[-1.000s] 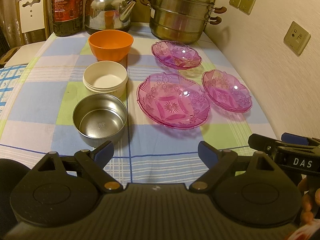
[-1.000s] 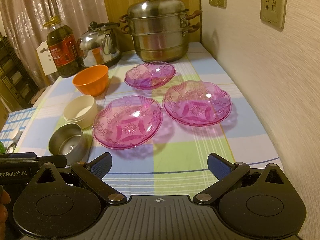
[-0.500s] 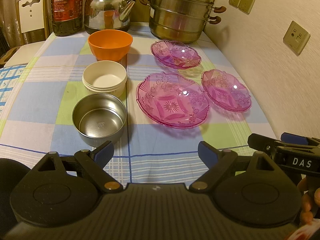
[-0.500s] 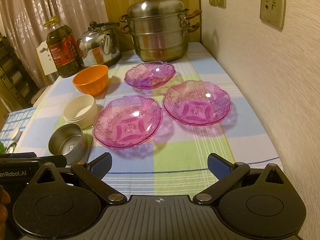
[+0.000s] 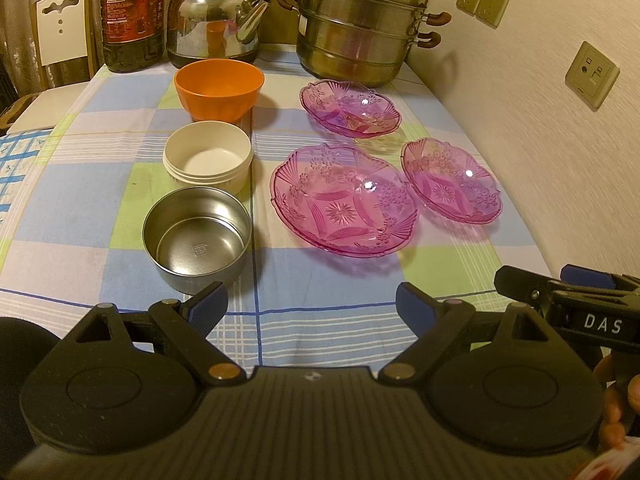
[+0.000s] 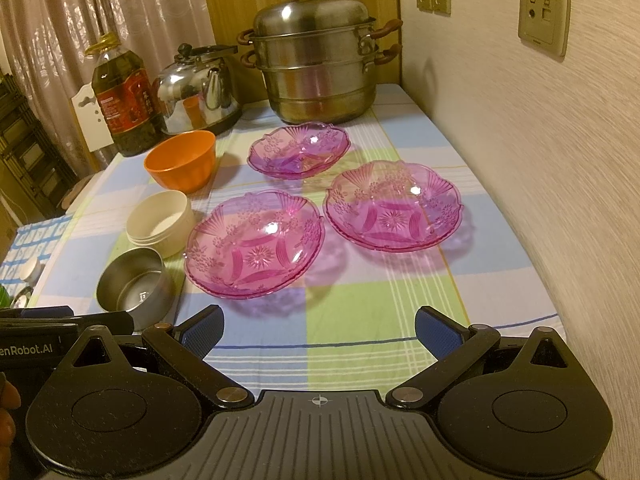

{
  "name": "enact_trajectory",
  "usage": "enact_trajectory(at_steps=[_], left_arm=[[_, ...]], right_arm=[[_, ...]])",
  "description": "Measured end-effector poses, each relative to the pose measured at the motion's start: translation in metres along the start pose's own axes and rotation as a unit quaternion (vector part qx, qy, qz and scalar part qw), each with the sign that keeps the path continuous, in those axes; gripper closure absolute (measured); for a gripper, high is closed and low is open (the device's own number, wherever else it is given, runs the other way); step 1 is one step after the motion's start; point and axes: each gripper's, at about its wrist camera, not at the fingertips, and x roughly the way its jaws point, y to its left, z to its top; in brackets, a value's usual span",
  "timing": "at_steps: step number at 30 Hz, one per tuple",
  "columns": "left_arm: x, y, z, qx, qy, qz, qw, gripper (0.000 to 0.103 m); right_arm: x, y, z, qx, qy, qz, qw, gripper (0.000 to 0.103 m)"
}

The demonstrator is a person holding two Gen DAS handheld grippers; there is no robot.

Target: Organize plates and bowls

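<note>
Both tools hanging back at the near edge of the checked tablecloth (image 5: 120, 184), nothing gripped. Left gripper (image 5: 312, 306): blue pads standing wide apart, empty. Right gripper (image 6: 318, 330): same, spread wide and empty.

Landmark: the large steamer pot (image 6: 316, 60) sitting at the far end against the wall.

- 3 pink glass plates lying singly, none overlapping. Far plate (image 6: 298, 150) sitting just in front of the pot. Wall-side plate (image 6: 394, 210) lying nearer the camera than that, on the pot's right. Biggest plate (image 6: 254, 246) lying nearest of the 3, toward the pot's left, its rim close to the wall-side plate but apart from it.
- 3 bowls running in a line well left of the pot: orange bowl (image 5: 219, 89) nearest it, cream bowl (image 5: 208, 156) next, steel bowl (image 5: 196, 242) furthest from the pot and just ahead of the left gripper.
- Kettle (image 5: 216, 20) and oil bottle (image 5: 132, 12) standing left of the pot.

Progress, as judged: nothing is nesting or stacking yet; all 6 pieces are resting separately. Everything looks left to do, likely plates into 1 pile and bowls into 1 nest.
</note>
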Motion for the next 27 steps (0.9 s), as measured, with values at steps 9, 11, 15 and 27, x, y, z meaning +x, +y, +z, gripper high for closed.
enact_trajectory(at_steps=[9,11,15,27], left_arm=[[0.000,-0.001,0.000,0.001,0.000,0.000,1.0000,0.013],[0.000,-0.001,0.000,0.001,0.000,0.000,1.0000,0.013],[0.001,-0.002,0.001,0.000,0.002,-0.002,1.0000,0.013],[0.025,0.014,0.020,-0.063,-0.003,-0.008,0.9980,0.015]], right_arm=[[0.000,0.000,0.000,0.000,0.001,0.000,1.000,0.001],[0.000,0.000,0.000,0.000,0.001,-0.001,1.000,0.001],[0.001,-0.003,0.000,0.004,0.003,0.001,1.000,0.001],[0.021,-0.023,0.007,0.055,0.011,0.003,0.998,0.001]])
